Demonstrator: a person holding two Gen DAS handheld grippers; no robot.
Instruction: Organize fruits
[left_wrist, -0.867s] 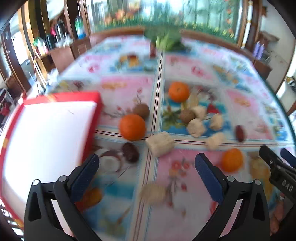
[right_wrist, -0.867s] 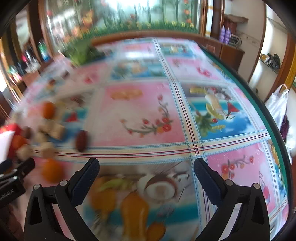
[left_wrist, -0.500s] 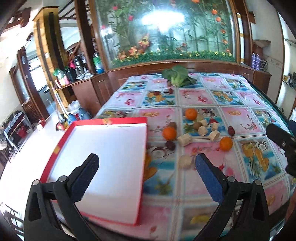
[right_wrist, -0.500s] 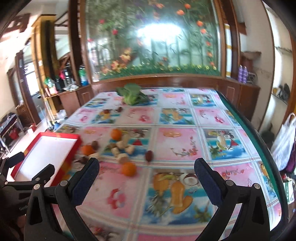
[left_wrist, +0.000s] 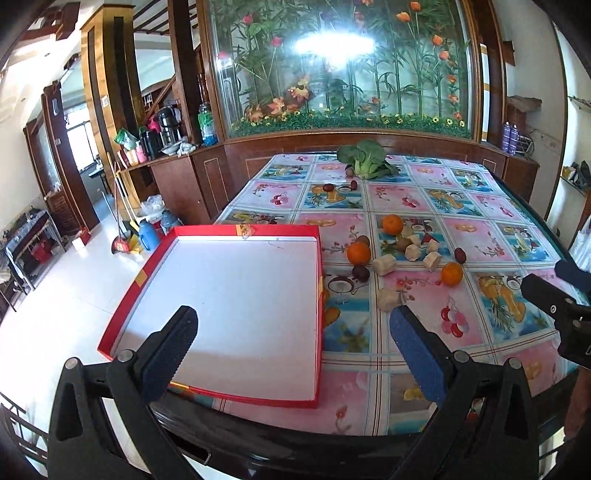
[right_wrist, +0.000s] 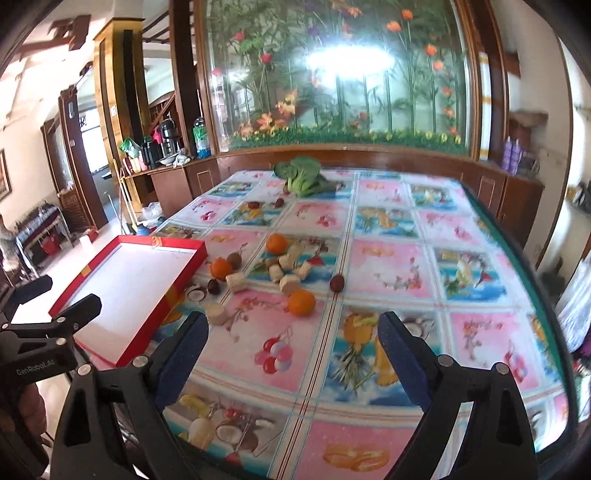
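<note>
A red tray (left_wrist: 236, 310) lies at the table's (left_wrist: 480, 206) left edge. Right of it sit scattered oranges (left_wrist: 358, 253), pale chunks (left_wrist: 384, 265) and small dark fruits (left_wrist: 361, 272), possibly dates. Both the left gripper (left_wrist: 291, 354) and the right gripper (right_wrist: 293, 354) hang above the table, jaws wide apart, gripping nothing.

Three oranges (left_wrist: 392, 224) lie loose on a fruit-print tablecloth (left_wrist: 480, 236), mixed with pale beige chunks (left_wrist: 384, 264) and small dark red-brown fruits (left_wrist: 360, 272). The nearest orange (right_wrist: 301, 302) sits apart from the cluster, toward the near edge. A shallow red tray (left_wrist: 320, 280) with a white floor lies flat at the table's left corner, nothing inside it, its right wall just beside the scattered fruit. Two more dark fruits (left_wrist: 328, 187) rest farther back, near a leafy green vegetable (left_wrist: 364, 159).
</note>
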